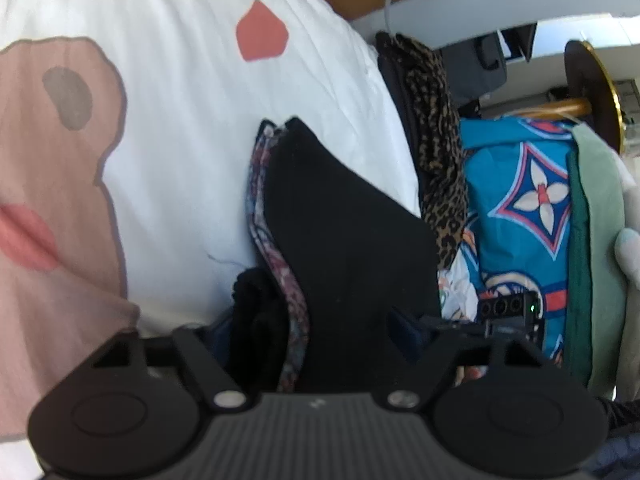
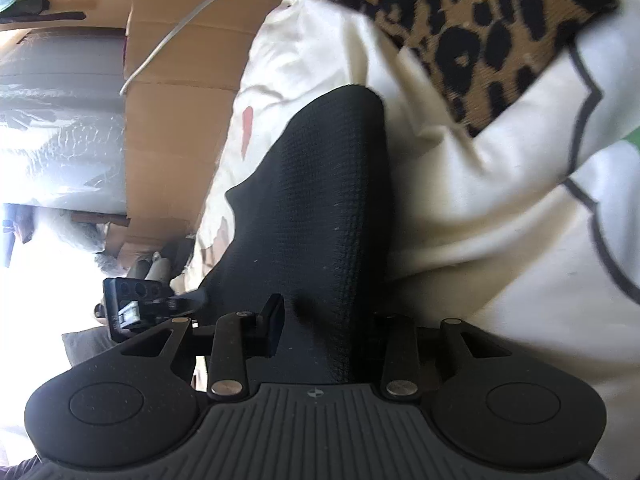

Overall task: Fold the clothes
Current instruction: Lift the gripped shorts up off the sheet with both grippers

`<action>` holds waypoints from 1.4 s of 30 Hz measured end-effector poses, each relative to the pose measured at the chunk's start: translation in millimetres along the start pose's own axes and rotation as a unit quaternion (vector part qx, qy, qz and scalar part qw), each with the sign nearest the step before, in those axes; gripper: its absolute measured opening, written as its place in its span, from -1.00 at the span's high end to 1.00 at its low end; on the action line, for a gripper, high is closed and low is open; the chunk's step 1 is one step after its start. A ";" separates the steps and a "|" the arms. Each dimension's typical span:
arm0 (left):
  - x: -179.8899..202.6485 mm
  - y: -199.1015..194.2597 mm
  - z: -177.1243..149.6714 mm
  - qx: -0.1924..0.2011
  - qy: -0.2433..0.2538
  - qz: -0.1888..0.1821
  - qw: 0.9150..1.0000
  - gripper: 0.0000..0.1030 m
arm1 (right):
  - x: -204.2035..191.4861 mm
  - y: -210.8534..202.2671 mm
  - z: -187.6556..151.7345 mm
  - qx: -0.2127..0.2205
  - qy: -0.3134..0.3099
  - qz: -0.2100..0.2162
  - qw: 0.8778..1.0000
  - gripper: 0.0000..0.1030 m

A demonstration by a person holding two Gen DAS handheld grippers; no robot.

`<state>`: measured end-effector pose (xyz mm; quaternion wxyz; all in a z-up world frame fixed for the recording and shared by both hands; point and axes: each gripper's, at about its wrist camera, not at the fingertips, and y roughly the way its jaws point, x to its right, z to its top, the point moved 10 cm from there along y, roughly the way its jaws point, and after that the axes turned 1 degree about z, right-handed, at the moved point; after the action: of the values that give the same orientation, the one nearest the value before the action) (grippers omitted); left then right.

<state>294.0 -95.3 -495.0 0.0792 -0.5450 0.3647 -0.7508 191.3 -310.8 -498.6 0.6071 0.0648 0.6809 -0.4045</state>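
In the left wrist view, the left gripper (image 1: 320,320) has its fingers closed on a black garment (image 1: 340,232), which rises straight up from between them. A thin patterned cloth (image 1: 276,248) lies against the left side of the black garment. Behind both is a white bed cover (image 1: 192,128) with a pink bear print. To the right stands a pile of clothes: a leopard-print garment (image 1: 436,136), then a blue patterned fabric (image 1: 520,200) and a green folded cloth (image 1: 600,240). The other gripper's camera shows at lower right.

In the right wrist view, the right gripper (image 2: 324,320) also grips the black garment (image 2: 320,208); its right finger is hidden by the fabric, so it seems closed on it. The leopard-print garment (image 2: 460,28) lies above on the white cover (image 2: 460,220). Cardboard boxes (image 2: 172,128) stand at the left.
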 end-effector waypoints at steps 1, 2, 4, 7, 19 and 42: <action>0.3 0.7 -1.8 -0.006 0.006 0.005 1.000 -0.22 | -2.3 1.6 -0.8 -0.003 -0.002 0.003 1.000 0.30; -0.5 1.3 -2.6 -0.007 0.009 0.010 1.000 -0.06 | -4.7 3.3 -1.7 -0.007 -0.004 0.005 1.000 0.31; -3.0 2.6 -3.0 -0.007 0.008 0.018 1.000 0.12 | -6.5 4.7 -1.9 -0.008 -0.005 0.000 1.000 0.53; -0.3 -1.8 -3.3 -0.001 0.011 0.027 1.000 0.23 | -7.5 3.8 -1.4 -0.007 -0.006 -0.018 1.000 0.70; 40.9 -28.8 -10.9 0.044 0.049 0.112 0.992 0.30 | -35.9 -4.5 -1.8 0.003 -0.045 -0.072 0.996 0.81; 91.5 -84.6 -39.1 0.099 0.011 0.207 0.973 0.33 | -112.5 -23.3 -8.0 -0.002 -0.112 -0.075 0.991 0.82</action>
<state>247.3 -63.4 -377.2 0.2825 -0.4386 0.3942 -0.7566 200.2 -276.0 -389.2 0.6477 -0.0335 0.6125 -0.4520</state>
